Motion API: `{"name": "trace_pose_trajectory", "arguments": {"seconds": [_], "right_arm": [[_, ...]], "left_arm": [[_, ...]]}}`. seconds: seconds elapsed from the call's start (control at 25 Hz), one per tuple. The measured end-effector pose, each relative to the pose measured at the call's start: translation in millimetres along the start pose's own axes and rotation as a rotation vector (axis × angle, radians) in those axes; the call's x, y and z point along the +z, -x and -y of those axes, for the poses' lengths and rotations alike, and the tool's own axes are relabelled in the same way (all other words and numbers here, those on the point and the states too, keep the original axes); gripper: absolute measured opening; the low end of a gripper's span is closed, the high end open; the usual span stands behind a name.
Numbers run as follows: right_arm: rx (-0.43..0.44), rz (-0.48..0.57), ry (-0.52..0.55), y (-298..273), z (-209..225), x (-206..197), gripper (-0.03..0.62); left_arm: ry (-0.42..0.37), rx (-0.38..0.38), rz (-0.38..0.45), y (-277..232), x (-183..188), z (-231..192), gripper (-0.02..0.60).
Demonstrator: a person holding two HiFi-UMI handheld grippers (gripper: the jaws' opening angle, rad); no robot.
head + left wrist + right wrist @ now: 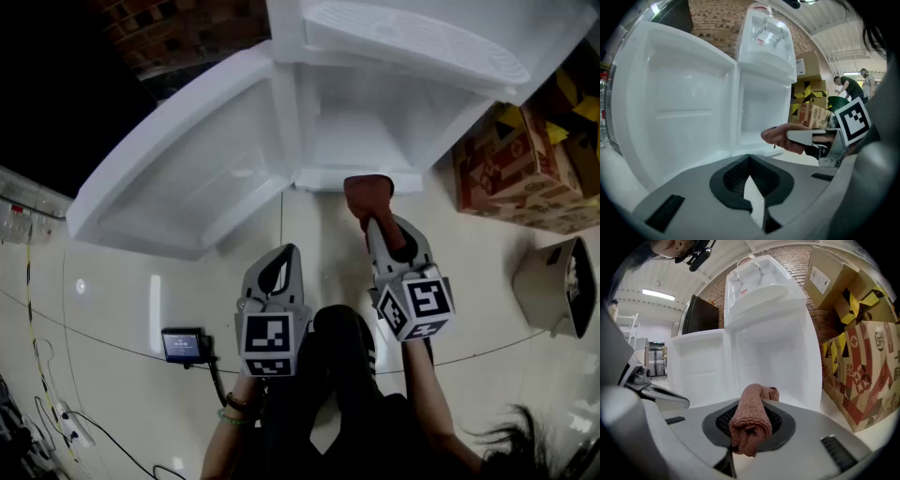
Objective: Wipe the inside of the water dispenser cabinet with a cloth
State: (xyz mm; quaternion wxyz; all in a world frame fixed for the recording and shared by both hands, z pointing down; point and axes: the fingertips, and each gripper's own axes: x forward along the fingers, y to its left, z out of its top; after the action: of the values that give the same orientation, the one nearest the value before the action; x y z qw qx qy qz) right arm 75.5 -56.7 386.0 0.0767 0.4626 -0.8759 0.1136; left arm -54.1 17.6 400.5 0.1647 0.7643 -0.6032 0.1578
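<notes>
A white water dispenser [412, 56] stands ahead with its lower cabinet [361, 127] open and the door [178, 178] swung out to the left. My right gripper [370, 202] is shut on a rolled reddish-brown cloth [367, 195] just in front of the cabinet's sill. In the right gripper view the cloth [751, 420] bulges between the jaws, facing the cabinet [773, 362]. My left gripper [278, 267] hangs back from the door, shut with nothing in it. The left gripper view shows the cloth [780, 137] off to the right.
Printed cardboard boxes [525, 159] are stacked right of the dispenser. A beige bin [558, 286] lies on the floor at right. A small screen device [183, 344] with cables sits on the glossy floor at left. Two people [851, 86] stand far off.
</notes>
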Motion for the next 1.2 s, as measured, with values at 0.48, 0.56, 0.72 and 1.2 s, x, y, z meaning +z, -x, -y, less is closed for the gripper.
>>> {"name": "trace_pose_trajectory", "arguments": {"seconds": [0.48,0.56,0.72,1.2], "right_arm": [[-0.008,0.016,0.045,-141.3,59.7,55.5,0.077],[-0.006,0.016,0.018,-159.9,65.2,57.5,0.076],[-0.006,-0.016,-0.013,-182.8,72.6,46.8,0.077],[0.042,-0.200,0.104,-221.2,52.9,-2.0,0.077]], "left_arm": [[0.014,-0.009,-0.073,-35.2,-6.4,-13.6,0.002],[0.001,-0.019,-0.084,-38.0,-5.4,-16.5,0.002],[-0.010,-0.027,-0.106,-41.9,-7.3,-24.6,0.002],[0.005,-0.050,-0.108,-59.9,-2.2,-41.0,0.002]]}}
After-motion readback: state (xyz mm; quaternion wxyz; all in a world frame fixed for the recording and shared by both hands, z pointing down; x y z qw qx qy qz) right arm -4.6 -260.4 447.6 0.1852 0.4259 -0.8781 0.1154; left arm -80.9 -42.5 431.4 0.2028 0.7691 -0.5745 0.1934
